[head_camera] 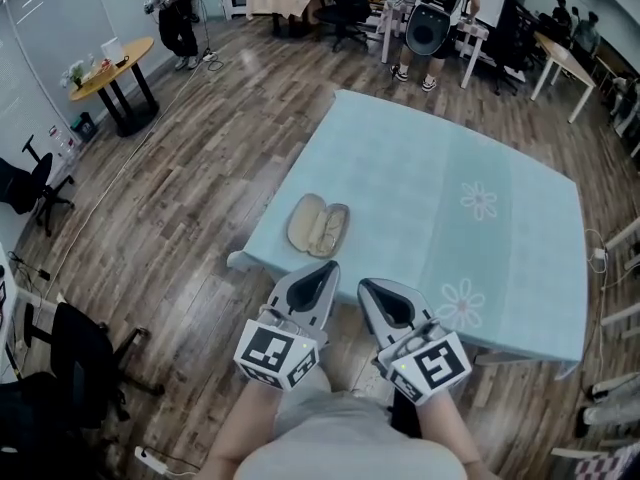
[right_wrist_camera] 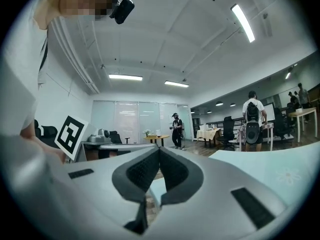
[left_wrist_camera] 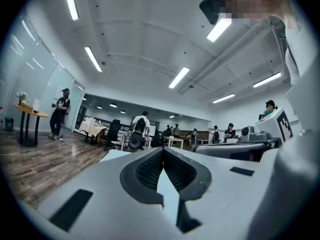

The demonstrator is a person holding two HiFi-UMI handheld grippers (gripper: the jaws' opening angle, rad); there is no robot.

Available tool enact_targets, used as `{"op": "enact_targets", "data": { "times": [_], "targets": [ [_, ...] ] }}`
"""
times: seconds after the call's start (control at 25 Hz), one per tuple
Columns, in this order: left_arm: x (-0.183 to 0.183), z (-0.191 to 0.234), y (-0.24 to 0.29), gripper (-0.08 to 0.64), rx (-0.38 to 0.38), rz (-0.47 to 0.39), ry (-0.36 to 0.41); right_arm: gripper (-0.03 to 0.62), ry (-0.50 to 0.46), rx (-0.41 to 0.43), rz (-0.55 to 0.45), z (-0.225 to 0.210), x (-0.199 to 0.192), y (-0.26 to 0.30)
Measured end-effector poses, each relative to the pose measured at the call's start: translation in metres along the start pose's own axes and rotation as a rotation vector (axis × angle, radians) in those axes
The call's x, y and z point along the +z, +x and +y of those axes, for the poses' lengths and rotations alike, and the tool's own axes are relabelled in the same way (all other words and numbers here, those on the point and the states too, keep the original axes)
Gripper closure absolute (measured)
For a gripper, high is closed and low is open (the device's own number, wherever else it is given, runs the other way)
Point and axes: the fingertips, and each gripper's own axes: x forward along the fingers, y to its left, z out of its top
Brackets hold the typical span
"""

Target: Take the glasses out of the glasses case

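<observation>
An open beige glasses case (head_camera: 316, 226) lies near the front left corner of the light blue table (head_camera: 430, 208). The glasses (head_camera: 329, 230) seem to rest in its right half. My left gripper (head_camera: 332, 266) hovers just short of the table's front edge, below the case, with its jaws shut and nothing in them. My right gripper (head_camera: 363, 284) is beside it, also shut and empty. The left gripper view shows its tips (left_wrist_camera: 163, 149) closed together over the cloth. The right gripper view shows the same closed tips (right_wrist_camera: 159, 148). The case shows in neither gripper view.
A round yellow table (head_camera: 112, 68) stands at the far left, and black office chairs (head_camera: 70, 353) sit on the wood floor at the left. People (head_camera: 437, 18) and desks fill the back of the room. Flower prints (head_camera: 479, 200) mark the cloth.
</observation>
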Motion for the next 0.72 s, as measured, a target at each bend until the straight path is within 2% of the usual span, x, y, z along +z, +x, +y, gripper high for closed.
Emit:
{"op": "enact_targets", "data": {
  "times": [0.08,0.28,0.4,0.52,0.72],
  "targets": [
    [-0.005,0.008,0.004,0.551,-0.023,0.023,-0.023,0.584,0.006,-0.014,0.01,-0.002,-0.003,0.009],
    [-0.008,0.026,0.017,0.551,-0.069,0.053,-0.011,0.584,0.026,-0.06,0.023,-0.014,-0.006,0.032],
    [-0.013,0.039,0.021,0.549,-0.102,0.072,-0.049,0.584,0.031,-0.086,0.042,-0.017,-0.01,0.045],
    [-0.022,0.049,0.026,0.469,-0.148,0.095,-0.1,0.584,0.035,-0.122,0.071,-0.023,-0.016,0.055],
    [-0.027,0.062,0.031,0.418,-0.2,0.131,-0.138,0.584,0.055,-0.18,0.108,-0.029,-0.023,0.069]
  ]
}}
